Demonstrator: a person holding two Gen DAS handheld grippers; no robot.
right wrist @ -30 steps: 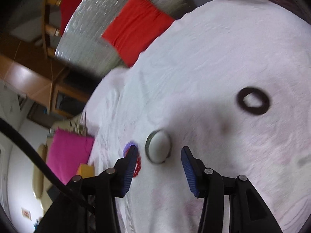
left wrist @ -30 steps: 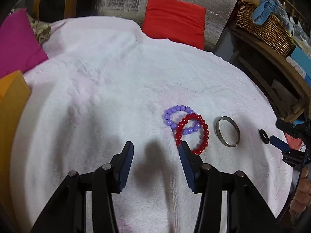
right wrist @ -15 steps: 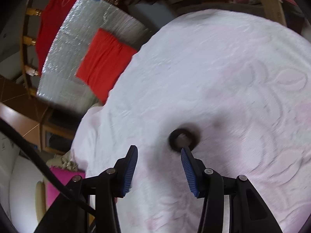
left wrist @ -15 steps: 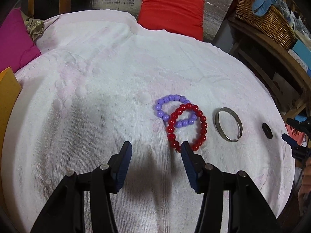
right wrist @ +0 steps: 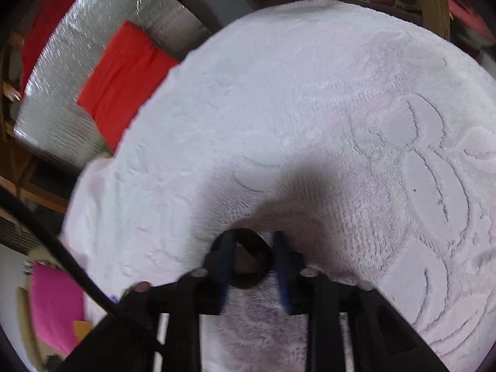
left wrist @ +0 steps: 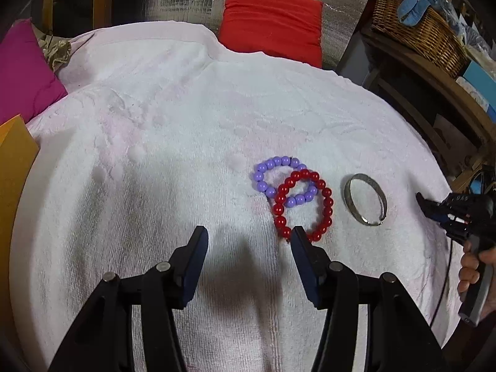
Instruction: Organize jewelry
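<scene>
Black ring [right wrist: 248,259] between right jaws, only in right wrist view.

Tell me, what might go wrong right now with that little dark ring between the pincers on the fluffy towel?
The right gripper has its fingers on either side of the small dark ring, but that view is blurred, so the hold looks unsure: the ring could slip out or sink into the white towel, or the fingers could pinch towel pile along with it. The red bead bracelet overlaps the purple bead bracelet; lifting one may drag the other.
</scene>
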